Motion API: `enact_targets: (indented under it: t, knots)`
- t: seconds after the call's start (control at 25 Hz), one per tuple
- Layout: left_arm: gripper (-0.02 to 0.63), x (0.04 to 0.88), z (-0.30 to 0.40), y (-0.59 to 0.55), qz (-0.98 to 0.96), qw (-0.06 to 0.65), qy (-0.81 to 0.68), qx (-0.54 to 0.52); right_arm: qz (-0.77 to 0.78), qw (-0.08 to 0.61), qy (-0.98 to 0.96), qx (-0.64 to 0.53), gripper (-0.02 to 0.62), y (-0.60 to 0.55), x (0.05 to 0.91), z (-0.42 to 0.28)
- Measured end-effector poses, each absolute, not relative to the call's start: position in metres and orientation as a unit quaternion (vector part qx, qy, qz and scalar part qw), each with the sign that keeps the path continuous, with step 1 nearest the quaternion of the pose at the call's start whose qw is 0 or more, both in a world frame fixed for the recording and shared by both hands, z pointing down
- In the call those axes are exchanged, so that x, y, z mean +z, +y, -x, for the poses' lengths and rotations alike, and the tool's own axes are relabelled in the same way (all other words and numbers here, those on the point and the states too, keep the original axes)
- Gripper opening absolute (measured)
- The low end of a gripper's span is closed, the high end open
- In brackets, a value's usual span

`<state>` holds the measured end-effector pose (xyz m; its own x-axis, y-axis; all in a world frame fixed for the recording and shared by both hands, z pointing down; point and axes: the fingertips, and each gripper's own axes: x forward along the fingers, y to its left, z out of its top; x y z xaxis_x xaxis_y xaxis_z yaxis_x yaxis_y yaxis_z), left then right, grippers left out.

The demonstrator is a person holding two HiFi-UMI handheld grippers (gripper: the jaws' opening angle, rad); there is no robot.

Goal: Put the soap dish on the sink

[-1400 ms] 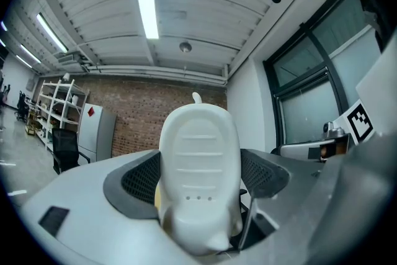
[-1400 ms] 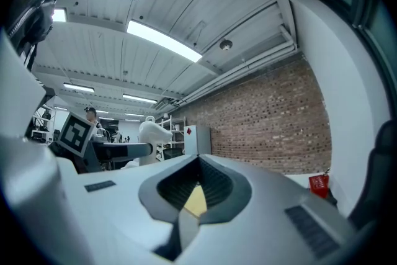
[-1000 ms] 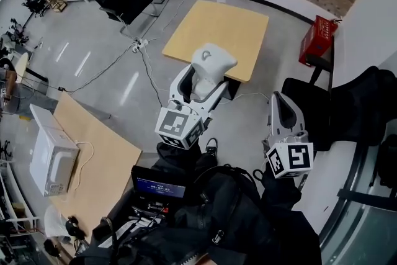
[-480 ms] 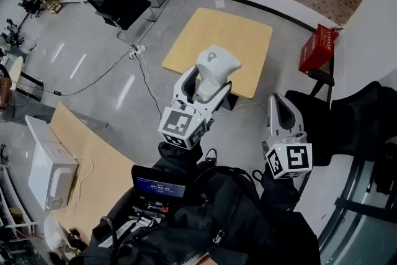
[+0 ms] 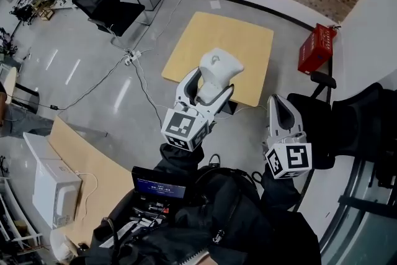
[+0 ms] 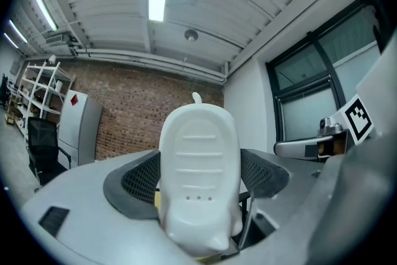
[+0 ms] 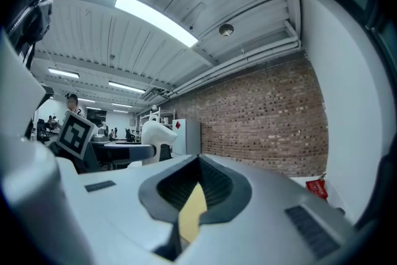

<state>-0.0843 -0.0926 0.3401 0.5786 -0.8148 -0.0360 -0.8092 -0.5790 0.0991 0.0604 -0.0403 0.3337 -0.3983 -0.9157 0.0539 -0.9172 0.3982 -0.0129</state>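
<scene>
Though aloft, soap dish (image 5: 221, 62) in left hand-held gripper (image 5: 211, 82)

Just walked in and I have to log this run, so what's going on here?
A person holds a gripper in each hand. The left gripper is clamped on a white soap dish, which is held up in the air, with a light wooden table beyond it in the head view. The right gripper carries nothing and its jaws are together. No sink shows in any view, so the dish is not yet set down.
</scene>
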Motion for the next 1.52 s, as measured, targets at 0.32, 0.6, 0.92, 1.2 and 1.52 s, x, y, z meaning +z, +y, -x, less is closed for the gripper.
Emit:
enact_targets:
  t: [0.32, 0.6, 0.92, 1.2, 1.52]
  knots:
    - [0.400, 0.352, 0.100, -0.106, -0.885, 0.063, -0.459, -0.040, -0.546, 0.038, -0.836, 0.035, 0.005, -0.054, 0.343, -0.043]
    - [0.400, 0.353, 0.096, -0.125, -0.879, 0.058, -0.472, -0.041, -0.533, 0.042, -0.844, 0.042, 0.005, -0.079, 0.348, -0.047]
    - [0.400, 0.352, 0.088, -0.158, -0.866, 0.042, -0.497, -0.031, -0.511, 0.020, -0.858, 0.034, 0.005, -0.113, 0.342, -0.062]
    - [0.400, 0.349, 0.074, -0.183, -0.860, 0.033, -0.508, -0.022, -0.505, 0.011, -0.863, 0.034, 0.005, -0.142, 0.340, -0.083]
    - [0.400, 0.366, 0.069, -0.209, -0.849, 0.038, -0.527, -0.002, -0.490, -0.002, -0.870, 0.046, 0.005, -0.166, 0.352, -0.100]
